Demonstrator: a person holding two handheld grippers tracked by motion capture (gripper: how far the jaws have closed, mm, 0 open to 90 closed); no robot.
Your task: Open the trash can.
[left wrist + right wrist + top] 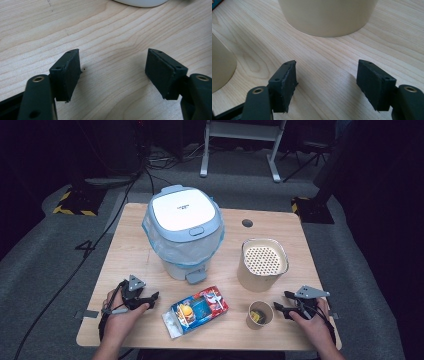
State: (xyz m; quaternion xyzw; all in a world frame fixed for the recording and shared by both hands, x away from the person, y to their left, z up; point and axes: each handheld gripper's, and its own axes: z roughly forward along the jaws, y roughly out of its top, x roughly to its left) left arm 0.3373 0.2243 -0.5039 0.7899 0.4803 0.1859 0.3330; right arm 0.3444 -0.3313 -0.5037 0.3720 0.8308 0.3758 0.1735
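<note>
- High view: a wooden table [135, 227] carries a white bin with a blue-grey lid [184, 229] at the centre-left rear, its pedal facing the person and a clear liner bulging under the lid.
- To the bin's right stands a tan tub [263, 264], upright, with a perforated insert showing in its top.
- A small paper cup [260, 314] stands upright in front of the tub, with something yellow inside.
- A colourful snack packet [196, 310] lies flat near the front edge; its long axis runs from front-left to rear-right, between the two hands.
- The left gripper [150, 300] rests left of the packet, and the right gripper [281, 302] is just beside the cup.
- Left gripper view: the left gripper [113, 71] has its jaws spread wide over bare wood, holding nothing; the bin's white base edges the top.
- Right gripper view: the right gripper [327, 80] is likewise released and empty, with the tub [327, 15] straight ahead and the cup [220, 65] at left.
</note>
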